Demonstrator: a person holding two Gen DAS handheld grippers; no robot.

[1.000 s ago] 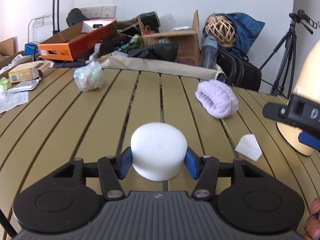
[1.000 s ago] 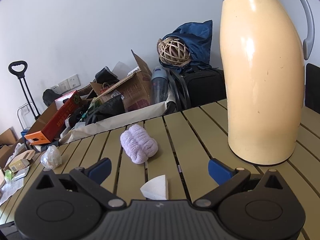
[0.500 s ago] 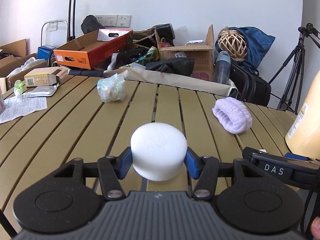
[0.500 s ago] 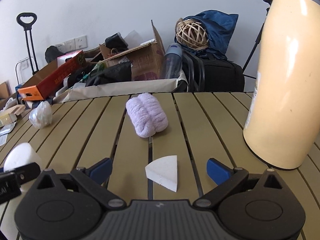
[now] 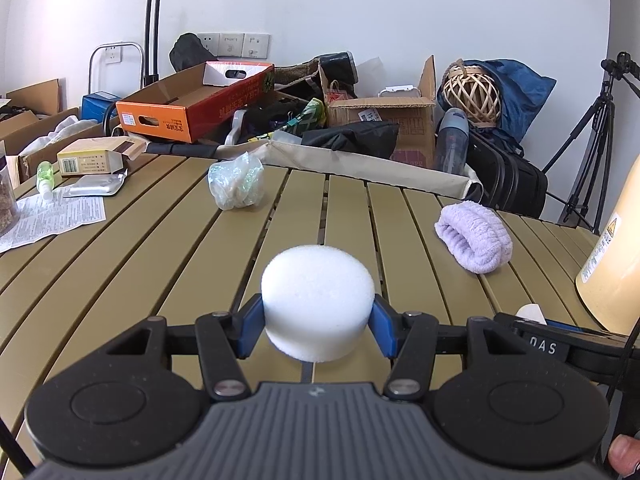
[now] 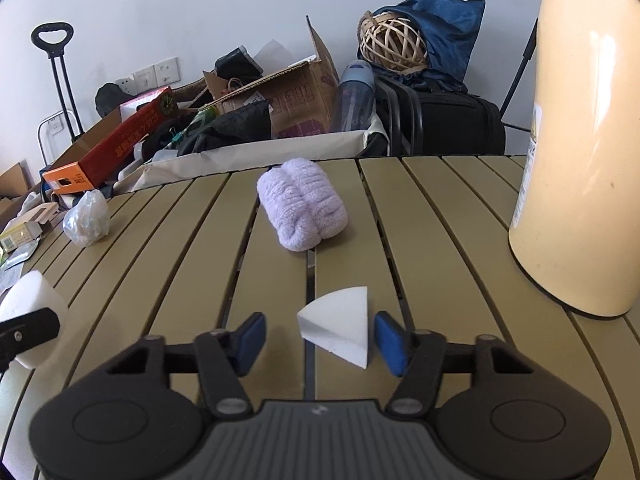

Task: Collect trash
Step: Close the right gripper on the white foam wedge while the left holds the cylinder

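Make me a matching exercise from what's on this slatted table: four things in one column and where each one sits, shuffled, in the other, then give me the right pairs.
Things:
1. round foam puck
2. foam wedge
3. purple towel roll
4. crumpled plastic bag

Places:
A. near the table's far edge, on the left
B. clamped in the left gripper
C. lying mid-table, beyond the wedge
D. between the right gripper's closing jaws, not yet pinched

Pairs: 1-B, 2-D, 3-C, 4-A
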